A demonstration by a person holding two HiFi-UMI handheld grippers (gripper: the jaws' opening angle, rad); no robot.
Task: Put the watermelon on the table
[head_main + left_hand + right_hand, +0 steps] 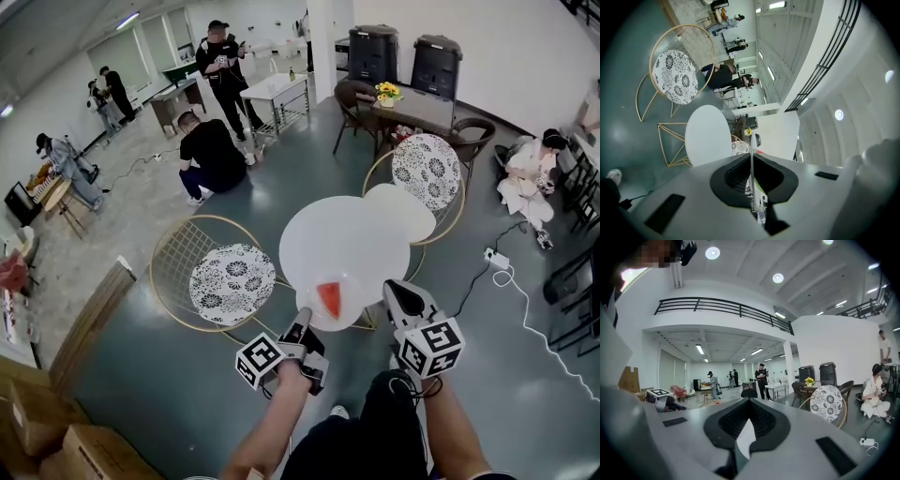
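Note:
A red wedge of watermelon [329, 299] sits at the near edge of the round white table [352, 239] in the head view. My left gripper [304, 323] reaches it from below left and is shut on its rind end. In the left gripper view the slice [752, 180] shows edge-on as a thin white and green strip pinched between the jaws of the left gripper [751, 153], with the table [708, 136] beyond. My right gripper [401, 296] hangs by the table's right front edge. This right gripper [749, 400] is shut and holds nothing.
A wire chair with a patterned cushion [232, 281] stands left of the table, another [427, 171] behind it at the right. A power strip [497, 259] and its cable lie on the floor to the right. Cardboard boxes [66, 441] are at the lower left. Several people are at the far side of the room.

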